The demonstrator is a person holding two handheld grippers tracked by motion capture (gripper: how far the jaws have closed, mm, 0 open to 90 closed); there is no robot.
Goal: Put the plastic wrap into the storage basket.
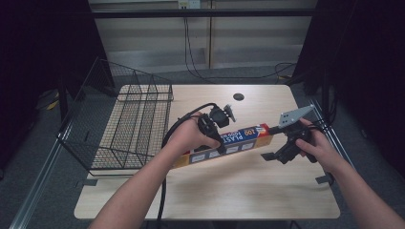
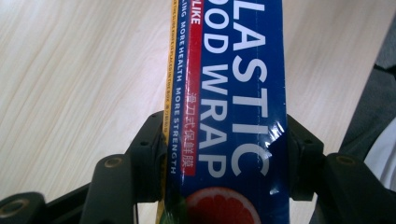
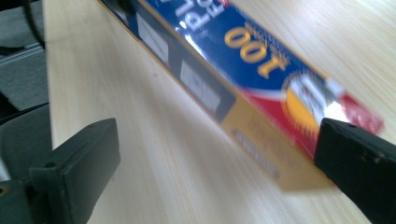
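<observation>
Blue plastic wrap box clamped in the left tongs over the pale wooden surface.
Left tongs pinch the long box across its width near the middle, pads pressing both long sides, and it lies slantwise at mid-surface. Right tongs stand wide apart at the box's yellow-and-red end, gripping nothing. A wire basket sits at the surface's left edge.

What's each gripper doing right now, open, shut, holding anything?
Left gripper: shut on the plastic wrap box, gripping it across its width.
Right gripper: open, holding nothing; the box end lies beside one jaw.
</observation>
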